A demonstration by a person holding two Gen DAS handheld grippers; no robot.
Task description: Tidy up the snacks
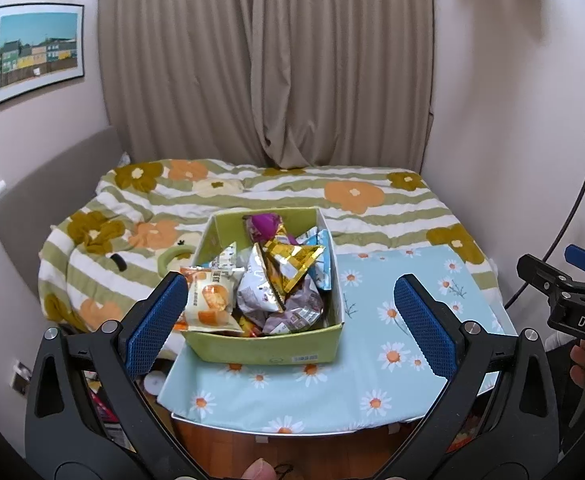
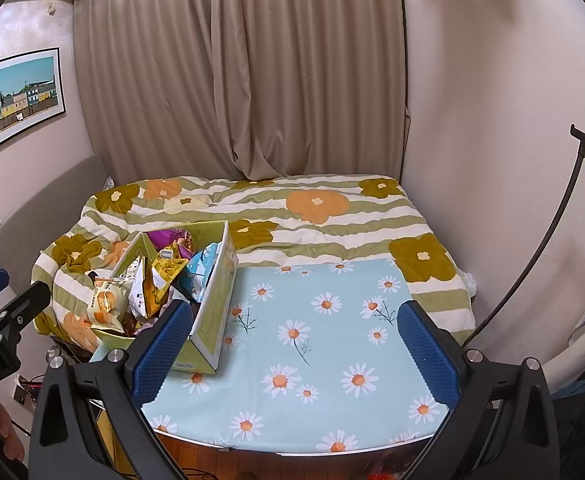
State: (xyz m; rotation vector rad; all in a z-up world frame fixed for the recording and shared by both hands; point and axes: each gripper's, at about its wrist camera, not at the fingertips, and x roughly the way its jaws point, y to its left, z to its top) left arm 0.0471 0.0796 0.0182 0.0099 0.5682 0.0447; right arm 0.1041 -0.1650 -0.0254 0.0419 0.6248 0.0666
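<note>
A green cardboard box (image 1: 268, 346) (image 2: 212, 320) stands on the left part of a table with a light-blue daisy cloth (image 1: 392, 320) (image 2: 324, 344). It is heaped with snack packets: an orange-and-white one (image 1: 208, 300) (image 2: 104, 304), a gold one (image 1: 292, 264) (image 2: 164, 276), a purple one (image 1: 266, 224), grey-white ones (image 1: 260, 288) and a light-blue one (image 2: 200, 276). My left gripper (image 1: 290, 320) is open and empty, held in front of the box. My right gripper (image 2: 292, 352) is open and empty over the bare cloth, right of the box.
A bed with a green-striped flowered quilt (image 1: 252, 196) (image 2: 292, 208) lies behind the table, with beige curtains (image 1: 268, 60) beyond. A framed picture (image 1: 36, 52) hangs on the left wall. A black stand (image 2: 540, 240) leans at the right. Wooden floor (image 1: 292, 452) shows below the table's front edge.
</note>
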